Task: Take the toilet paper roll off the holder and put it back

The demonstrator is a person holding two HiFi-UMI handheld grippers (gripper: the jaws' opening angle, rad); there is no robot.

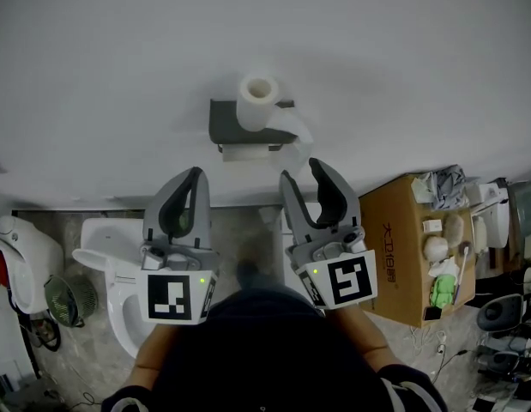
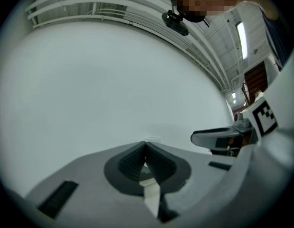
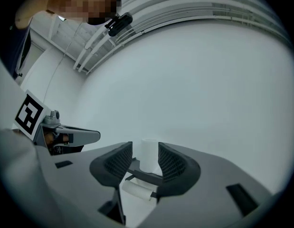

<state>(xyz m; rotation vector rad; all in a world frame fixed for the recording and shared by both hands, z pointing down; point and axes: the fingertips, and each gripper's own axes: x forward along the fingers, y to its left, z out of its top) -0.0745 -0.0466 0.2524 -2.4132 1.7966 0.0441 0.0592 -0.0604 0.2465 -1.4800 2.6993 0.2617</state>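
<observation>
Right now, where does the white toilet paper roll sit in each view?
Head view: white toilet paper roll top centre, upright on the dark grey holder.
Left gripper view: only its top above the jaw tips.
Right gripper view: roll low centre, between the jaws.
Shared: plain white wall.

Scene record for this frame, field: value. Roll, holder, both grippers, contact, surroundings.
roll: toilet paper roll upright on top of the holder, loose end hanging at its right
left gripper: left gripper jaws together, empty
right gripper: right gripper jaws apart, roll seen beyond the gap, not gripped
contact: neither gripper touches roll or holder
surroundings: toilet lower left, cardboard box at right
task state: roll not yet lifted
</observation>
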